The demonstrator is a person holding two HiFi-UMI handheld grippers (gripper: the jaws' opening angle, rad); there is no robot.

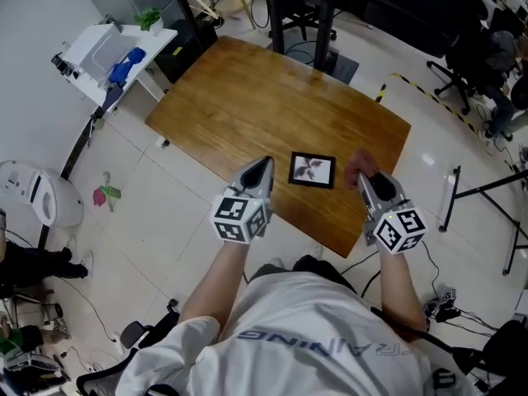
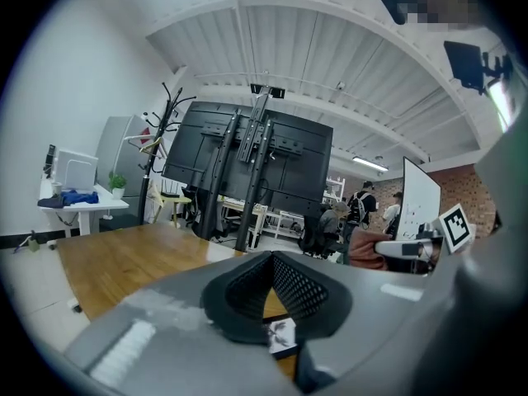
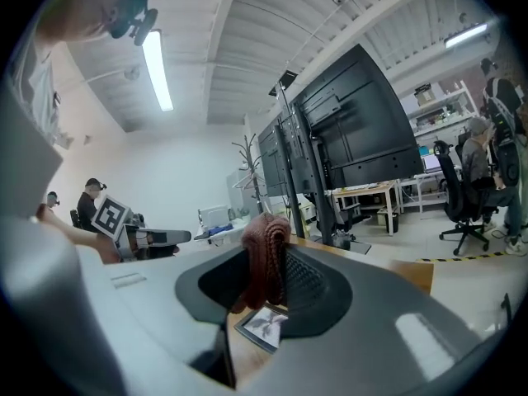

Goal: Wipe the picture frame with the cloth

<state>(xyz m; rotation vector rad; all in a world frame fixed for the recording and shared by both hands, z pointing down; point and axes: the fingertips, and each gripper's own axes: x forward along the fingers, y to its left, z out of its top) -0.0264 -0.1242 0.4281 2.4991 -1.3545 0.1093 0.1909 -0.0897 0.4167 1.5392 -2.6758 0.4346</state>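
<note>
Here we are over the wooden table, and the picture frame lies flat on it, face up, near the edge closest to the person and right between the two tools. The right gripper has its jaws clamped on a bunched reddish-brown cloth, which pokes up past the tips, just to the right of the frame and seemingly not yet on it. The left gripper sits just to the frame's left with its jaws pressed together and nothing between them. Now the risks: that frame looks light, and it is loose on a smooth top, so a sideways swipe could simply shove it along, maybe toward the near edge, unless the left tool pins it down. With those jaws closed it can only press, not pinch. And if the cloth rides too high in the right jaws, the hard tips could meet the glass instead of the fabric.
</note>
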